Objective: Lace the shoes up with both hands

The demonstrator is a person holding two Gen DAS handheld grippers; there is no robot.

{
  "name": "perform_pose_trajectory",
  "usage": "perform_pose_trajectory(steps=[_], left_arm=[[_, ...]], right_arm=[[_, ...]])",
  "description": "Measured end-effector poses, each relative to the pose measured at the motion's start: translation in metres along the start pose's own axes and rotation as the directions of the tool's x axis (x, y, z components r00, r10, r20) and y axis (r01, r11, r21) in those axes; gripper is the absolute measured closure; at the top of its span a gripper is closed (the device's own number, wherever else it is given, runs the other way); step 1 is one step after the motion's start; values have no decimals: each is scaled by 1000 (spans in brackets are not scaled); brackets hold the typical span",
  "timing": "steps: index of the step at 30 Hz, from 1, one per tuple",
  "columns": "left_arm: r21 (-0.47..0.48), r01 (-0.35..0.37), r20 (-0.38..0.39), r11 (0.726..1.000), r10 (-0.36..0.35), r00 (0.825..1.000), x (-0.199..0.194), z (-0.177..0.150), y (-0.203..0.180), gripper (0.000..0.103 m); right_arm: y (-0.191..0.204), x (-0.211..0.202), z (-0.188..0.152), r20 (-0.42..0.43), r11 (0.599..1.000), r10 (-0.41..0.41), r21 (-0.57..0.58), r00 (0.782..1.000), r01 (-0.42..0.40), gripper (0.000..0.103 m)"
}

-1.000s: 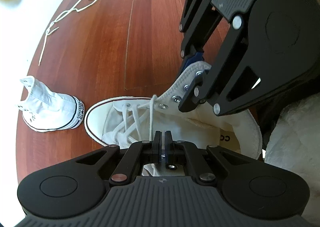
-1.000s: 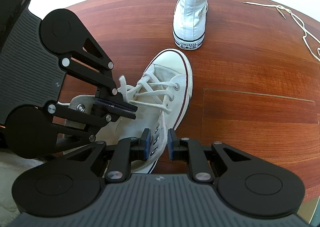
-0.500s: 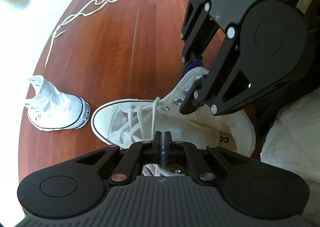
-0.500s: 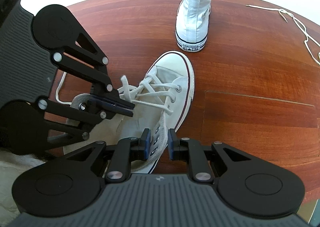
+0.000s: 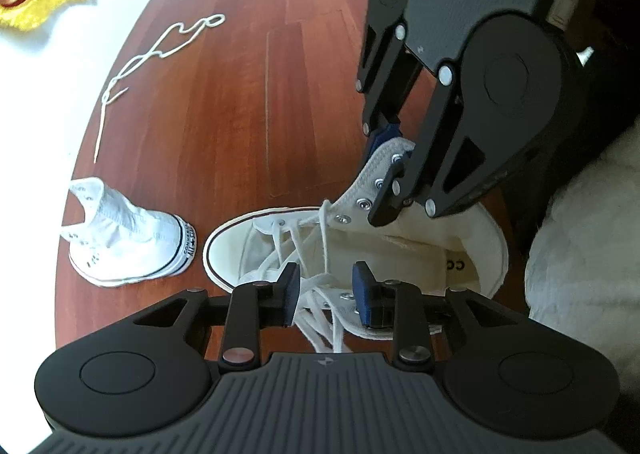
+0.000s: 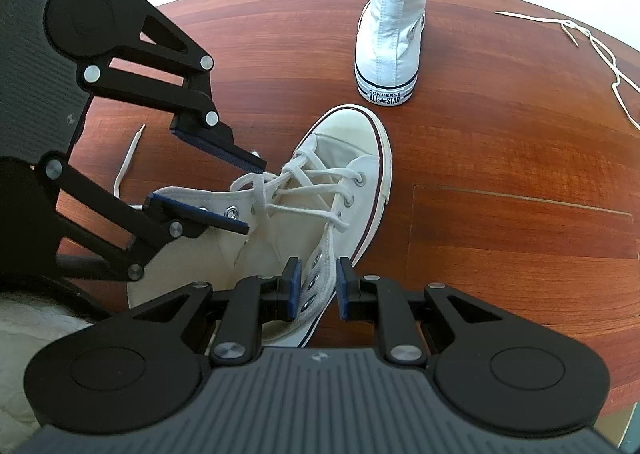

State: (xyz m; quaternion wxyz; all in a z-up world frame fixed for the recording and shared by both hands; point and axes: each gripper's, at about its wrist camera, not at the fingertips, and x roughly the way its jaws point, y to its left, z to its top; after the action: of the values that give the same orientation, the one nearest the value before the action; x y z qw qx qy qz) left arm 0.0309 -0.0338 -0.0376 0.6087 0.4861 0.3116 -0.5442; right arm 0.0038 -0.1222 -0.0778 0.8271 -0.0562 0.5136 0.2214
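- And there we let go: the left gripper (image 5: 325, 289) was pinched tight on the lace (image 5: 325, 244) a second ago, and its jaws have just been opening. They stand spread now, the lace hanging loose between the pads.
- Our right gripper (image 6: 317, 287) hasn't budged, jaws closed on the eyelet flap (image 6: 320, 274) of the half-laced shoe (image 6: 340, 182).
- That shoe lies on the wooden table (image 6: 500, 158), toe pointing away from us, just short of the second shoe (image 6: 390, 46).
- Bare wood is on our right; a spare lace (image 5: 160, 50) lies near the far rim.
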Motion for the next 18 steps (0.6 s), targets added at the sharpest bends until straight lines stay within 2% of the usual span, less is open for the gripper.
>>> perform_pose_trajectory(steps=[5,10,18], left_arm=[[67,71,-27,995,-70,997,8,2,9,71],[108,151,-66,982,-145,987,21,9,19,70],[110,183,-73,977,-175,982,31,16,28,69]], right_arm=[[0,0,0,3,1000,3,-2,1000,-3,84],[-1,0,-1,5,1000,3,3,1000,-3,84],[0,0,-2,6,1000,2,7,1000,-2,84]])
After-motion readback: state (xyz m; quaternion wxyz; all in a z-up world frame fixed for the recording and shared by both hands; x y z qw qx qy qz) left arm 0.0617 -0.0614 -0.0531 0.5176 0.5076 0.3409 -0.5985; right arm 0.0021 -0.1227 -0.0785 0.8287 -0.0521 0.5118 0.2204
